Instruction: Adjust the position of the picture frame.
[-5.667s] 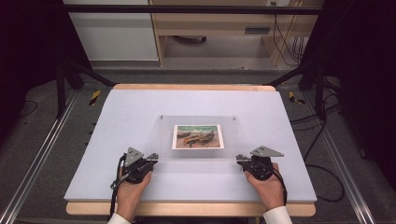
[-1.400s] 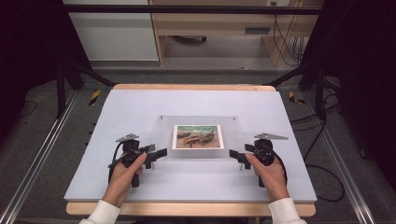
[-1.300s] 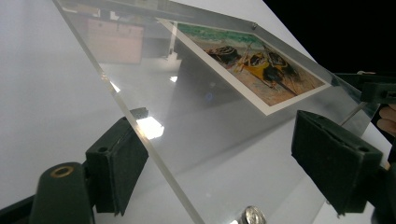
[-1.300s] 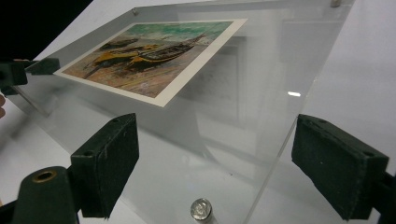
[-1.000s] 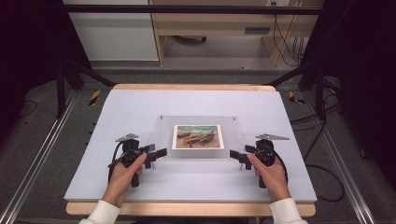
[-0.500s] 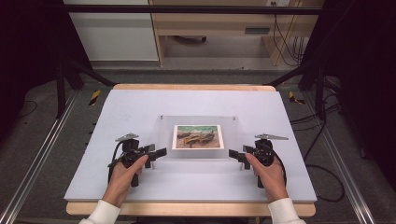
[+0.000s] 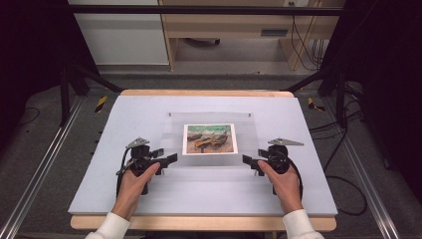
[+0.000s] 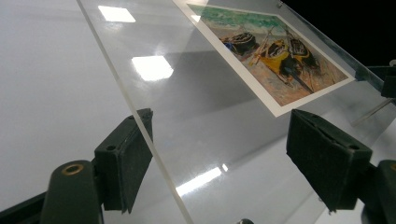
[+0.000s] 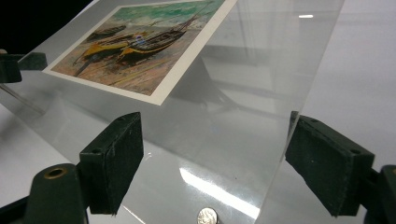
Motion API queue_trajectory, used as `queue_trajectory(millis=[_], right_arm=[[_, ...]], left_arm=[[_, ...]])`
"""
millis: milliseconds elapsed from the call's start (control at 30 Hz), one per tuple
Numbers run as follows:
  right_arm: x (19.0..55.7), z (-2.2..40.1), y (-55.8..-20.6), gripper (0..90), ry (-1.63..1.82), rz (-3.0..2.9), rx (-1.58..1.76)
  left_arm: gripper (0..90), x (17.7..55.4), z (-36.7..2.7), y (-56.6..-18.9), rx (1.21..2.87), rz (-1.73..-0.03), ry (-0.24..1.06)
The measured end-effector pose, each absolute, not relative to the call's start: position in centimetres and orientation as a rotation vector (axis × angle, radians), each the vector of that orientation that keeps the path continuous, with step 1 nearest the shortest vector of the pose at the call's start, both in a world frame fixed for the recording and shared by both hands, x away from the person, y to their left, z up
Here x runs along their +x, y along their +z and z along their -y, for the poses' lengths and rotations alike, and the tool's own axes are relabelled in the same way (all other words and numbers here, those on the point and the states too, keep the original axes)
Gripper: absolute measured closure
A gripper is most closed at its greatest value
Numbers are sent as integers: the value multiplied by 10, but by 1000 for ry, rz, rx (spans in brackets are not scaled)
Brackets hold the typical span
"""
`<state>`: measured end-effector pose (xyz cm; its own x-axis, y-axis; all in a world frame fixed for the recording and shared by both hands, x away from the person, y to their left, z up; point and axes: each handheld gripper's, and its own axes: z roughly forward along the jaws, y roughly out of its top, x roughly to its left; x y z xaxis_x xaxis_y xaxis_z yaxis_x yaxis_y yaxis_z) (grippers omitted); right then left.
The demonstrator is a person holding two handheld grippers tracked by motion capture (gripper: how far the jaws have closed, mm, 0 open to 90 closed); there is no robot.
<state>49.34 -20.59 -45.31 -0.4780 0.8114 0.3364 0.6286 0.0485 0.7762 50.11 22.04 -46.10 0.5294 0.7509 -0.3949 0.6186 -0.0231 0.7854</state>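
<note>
The left claw (image 7: 168, 159) and right claw (image 7: 251, 163) are matte black, each topped by a grey three-cornered plate and trailing a looping black cable. Seen along the left claw, its jaws are blocky black pads with small screws, set on arms bearing a brass-ringed hole. The person wears white sleeves with ribbed cuffs.
</note>
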Motion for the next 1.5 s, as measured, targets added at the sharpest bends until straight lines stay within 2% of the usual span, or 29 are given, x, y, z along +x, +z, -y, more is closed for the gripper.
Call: queue_trajectory(millis=[367, 867, 1500], right_arm=[[478, 206, -450, 232, 1372, -2117, 1415], [450, 205, -443, 357, 1294, -2081, 1328], [441, 203, -442, 370, 1254, -2075, 1296]], left_arm=[[246, 486, -218, -457, 1741, -1116, 236], [333, 462, -221, -451, 1759, -1088, 317], [356, 456, -220, -449, 1778, -1083, 342]])
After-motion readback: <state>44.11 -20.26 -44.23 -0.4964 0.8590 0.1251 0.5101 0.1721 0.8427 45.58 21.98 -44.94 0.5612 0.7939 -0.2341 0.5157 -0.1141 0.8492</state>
